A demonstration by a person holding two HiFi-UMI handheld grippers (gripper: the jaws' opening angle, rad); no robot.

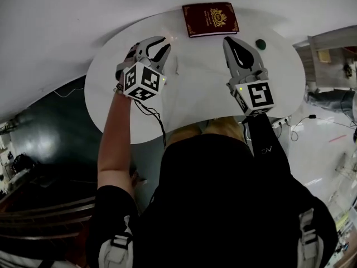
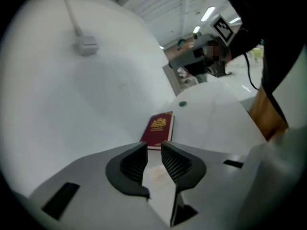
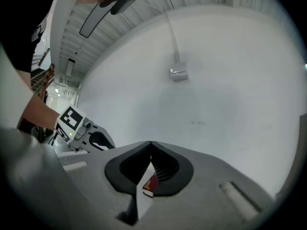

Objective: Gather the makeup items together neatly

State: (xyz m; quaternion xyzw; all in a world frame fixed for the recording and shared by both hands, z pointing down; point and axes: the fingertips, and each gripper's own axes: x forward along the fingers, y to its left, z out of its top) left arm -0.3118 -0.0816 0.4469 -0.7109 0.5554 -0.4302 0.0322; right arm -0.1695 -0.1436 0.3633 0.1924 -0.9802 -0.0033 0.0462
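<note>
While a maroon crested booklet (image 1: 210,19) and a small green disc (image 1: 260,43) are lying at the white oval table's (image 1: 195,99) far edge by the white wall (image 1: 83,10), the left gripper (image 1: 162,42) is hovering with jaws apart, empty, the right gripper (image 1: 230,40) with jaws pressed together

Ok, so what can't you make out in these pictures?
- Small dark green thing: too small in the head view and the left gripper view to identify.
- Maroon booklet: gold cover print too small to read; in the right gripper view the right tool hides all but a corner.
- Near side of the white table: hidden in the head view by the person's torso.
</note>
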